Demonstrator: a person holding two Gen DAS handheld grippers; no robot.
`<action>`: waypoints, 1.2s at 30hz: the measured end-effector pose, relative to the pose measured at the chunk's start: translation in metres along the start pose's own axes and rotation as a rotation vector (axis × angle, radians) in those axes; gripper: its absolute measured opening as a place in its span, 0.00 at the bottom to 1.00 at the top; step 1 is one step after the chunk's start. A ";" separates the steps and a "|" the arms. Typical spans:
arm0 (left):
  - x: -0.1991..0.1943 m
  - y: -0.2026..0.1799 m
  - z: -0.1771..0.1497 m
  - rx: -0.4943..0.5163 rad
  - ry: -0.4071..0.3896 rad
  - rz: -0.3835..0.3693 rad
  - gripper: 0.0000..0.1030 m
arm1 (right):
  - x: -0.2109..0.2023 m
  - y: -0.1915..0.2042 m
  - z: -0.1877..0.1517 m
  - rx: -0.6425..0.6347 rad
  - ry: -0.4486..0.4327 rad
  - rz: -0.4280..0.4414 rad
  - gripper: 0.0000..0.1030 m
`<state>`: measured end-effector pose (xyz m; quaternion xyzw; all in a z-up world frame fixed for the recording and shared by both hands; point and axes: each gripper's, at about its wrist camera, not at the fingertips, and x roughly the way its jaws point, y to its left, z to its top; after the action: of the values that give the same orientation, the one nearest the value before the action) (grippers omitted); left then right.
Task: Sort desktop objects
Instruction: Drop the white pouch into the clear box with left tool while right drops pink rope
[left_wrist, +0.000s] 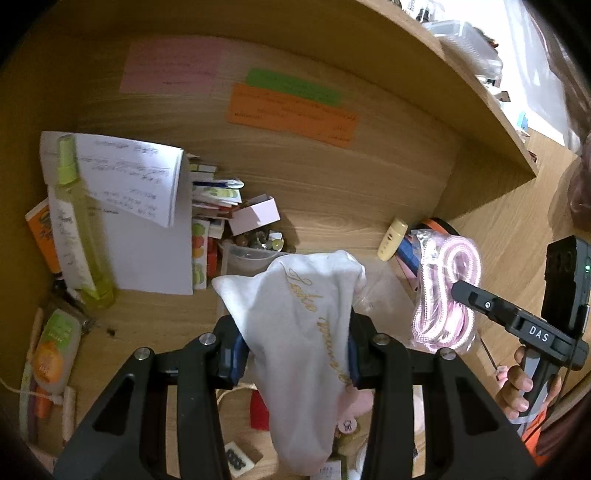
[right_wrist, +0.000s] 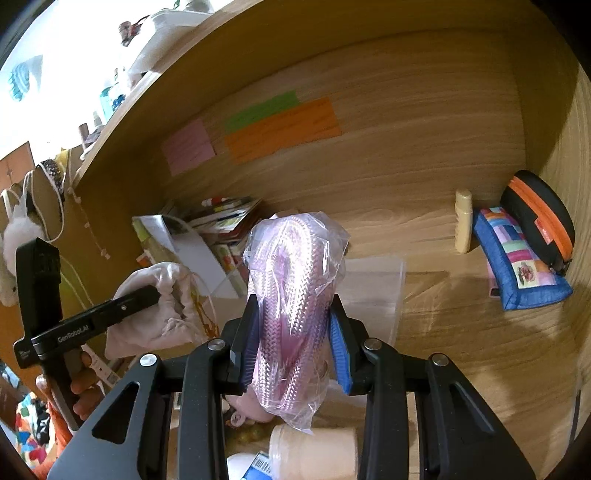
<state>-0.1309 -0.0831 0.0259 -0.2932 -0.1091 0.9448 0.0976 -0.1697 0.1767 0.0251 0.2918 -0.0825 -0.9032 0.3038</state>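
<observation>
The left gripper (left_wrist: 295, 354) has its blue-padded jaws clamped on a white drawstring cloth pouch with gold script lettering (left_wrist: 303, 332), held above the wooden desk (left_wrist: 332, 206). The right gripper (right_wrist: 293, 354) is closed around a coiled pink braided cable sealed in a clear plastic bag (right_wrist: 291, 295), also lifted off the desk.

Just beyond the pouch sits a clear plastic tub of small trinkets (left_wrist: 251, 251), with a small pink cardboard box (left_wrist: 255, 214) behind it. Further left, a tall yellow-green spray bottle (left_wrist: 81, 225) stands on loose white papers (left_wrist: 147, 251).

Right of the cable, against the wall, are a small cream bottle (right_wrist: 463, 221), a blue patchwork zip pouch (right_wrist: 517, 266) and a black oval case with an orange zip (right_wrist: 539, 218).
</observation>
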 end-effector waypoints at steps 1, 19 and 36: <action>0.004 0.000 0.002 -0.001 0.004 0.000 0.40 | 0.002 -0.001 0.001 0.000 0.000 -0.001 0.30; 0.098 0.013 0.008 -0.034 0.145 0.000 0.40 | 0.067 -0.029 0.002 0.044 0.105 -0.043 0.30; 0.119 0.006 -0.014 0.066 0.198 0.096 0.46 | 0.099 -0.022 -0.022 -0.031 0.214 -0.133 0.30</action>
<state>-0.2201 -0.0569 -0.0501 -0.3868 -0.0536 0.9178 0.0722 -0.2321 0.1357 -0.0479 0.3864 -0.0161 -0.8862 0.2550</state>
